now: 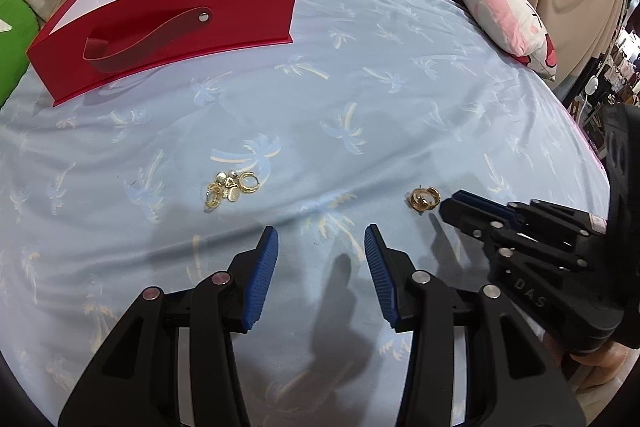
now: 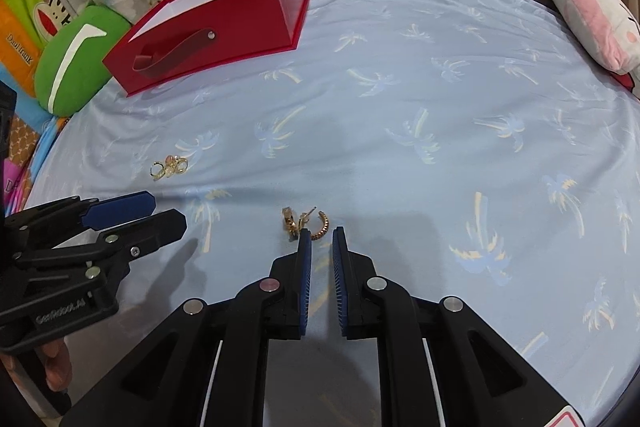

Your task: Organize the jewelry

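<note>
While the red box (image 1: 172,23) stands apparently empty on the palm-print sheet (image 1: 400,87), both gold earring clusters (image 1: 232,189) (image 2: 306,223) remain unsorted, left gripper (image 1: 321,251) open, right gripper (image 2: 322,235) narrowly parted, gripping nothing.

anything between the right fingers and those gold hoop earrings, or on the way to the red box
Nothing visible. The right gripper is right at the gold hoop earrings, and only bare blue sheet lies between them and the red box.
</note>
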Demonstrator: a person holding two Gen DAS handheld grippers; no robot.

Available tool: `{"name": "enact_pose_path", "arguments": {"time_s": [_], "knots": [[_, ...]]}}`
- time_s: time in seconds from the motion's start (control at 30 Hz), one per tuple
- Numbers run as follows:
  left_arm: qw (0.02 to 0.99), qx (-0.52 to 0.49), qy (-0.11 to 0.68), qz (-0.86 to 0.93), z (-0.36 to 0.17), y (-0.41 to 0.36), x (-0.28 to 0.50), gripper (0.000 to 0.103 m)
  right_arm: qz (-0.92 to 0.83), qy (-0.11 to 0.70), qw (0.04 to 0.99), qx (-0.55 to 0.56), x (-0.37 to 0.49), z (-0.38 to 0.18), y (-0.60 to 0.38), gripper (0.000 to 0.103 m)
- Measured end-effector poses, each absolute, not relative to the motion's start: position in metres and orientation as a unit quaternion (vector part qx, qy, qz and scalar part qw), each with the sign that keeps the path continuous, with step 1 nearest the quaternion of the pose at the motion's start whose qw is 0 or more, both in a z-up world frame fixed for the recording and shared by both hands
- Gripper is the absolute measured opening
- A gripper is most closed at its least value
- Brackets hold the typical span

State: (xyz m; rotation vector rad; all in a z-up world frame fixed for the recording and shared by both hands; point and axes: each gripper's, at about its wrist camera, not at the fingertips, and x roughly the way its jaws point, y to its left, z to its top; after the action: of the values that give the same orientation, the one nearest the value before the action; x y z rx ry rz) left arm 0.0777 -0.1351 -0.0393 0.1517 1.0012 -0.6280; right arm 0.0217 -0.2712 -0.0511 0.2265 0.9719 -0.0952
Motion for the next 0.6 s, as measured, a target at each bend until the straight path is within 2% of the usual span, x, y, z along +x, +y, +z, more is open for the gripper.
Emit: {"name": "enact_pose_path", "arguments": {"time_s": [0.1, 0.17, 0.27, 0.3, 0.57, 0.6], "knots": [[0.827, 0.073, 0.472, -0.298, -0.039, -0.137, 0.076, 0.043, -0.04, 0.465, 0.878, 0.106, 0.026, -0.055, -0.268, 0.026], [0.825, 0.074, 0.473, -0.299, -0.04, -0.139, 0.076, 0.043, -0.042, 0.463, 0.88, 0.095, 0.029, -0.055, -0.265, 0.028], [0.823, 0.076, 0.475, -0.302, -0.042, -0.143, 0.075, 0.043, -0.047, 0.461, 0.882, 0.085, 0.032, -0.055, -0.264, 0.024], [0.822, 0.077, 0.475, -0.304, -0.042, -0.145, 0.075, 0.043, -0.049, 0.462, 0.882, 0.084, 0.033, -0.055, -0.264, 0.016], [0.817, 0.087, 0.47, -0.323, -0.045, -0.172, 0.077, 0.044, -0.078, 0.448, 0.885, 0.104, 0.012, -0.038, -0.285, 0.016], [0.815, 0.087, 0.471, -0.325, -0.046, -0.176, 0.077, 0.046, -0.084, 0.448, 0.884, 0.106, 0.009, -0.035, -0.288, 0.016]]}}
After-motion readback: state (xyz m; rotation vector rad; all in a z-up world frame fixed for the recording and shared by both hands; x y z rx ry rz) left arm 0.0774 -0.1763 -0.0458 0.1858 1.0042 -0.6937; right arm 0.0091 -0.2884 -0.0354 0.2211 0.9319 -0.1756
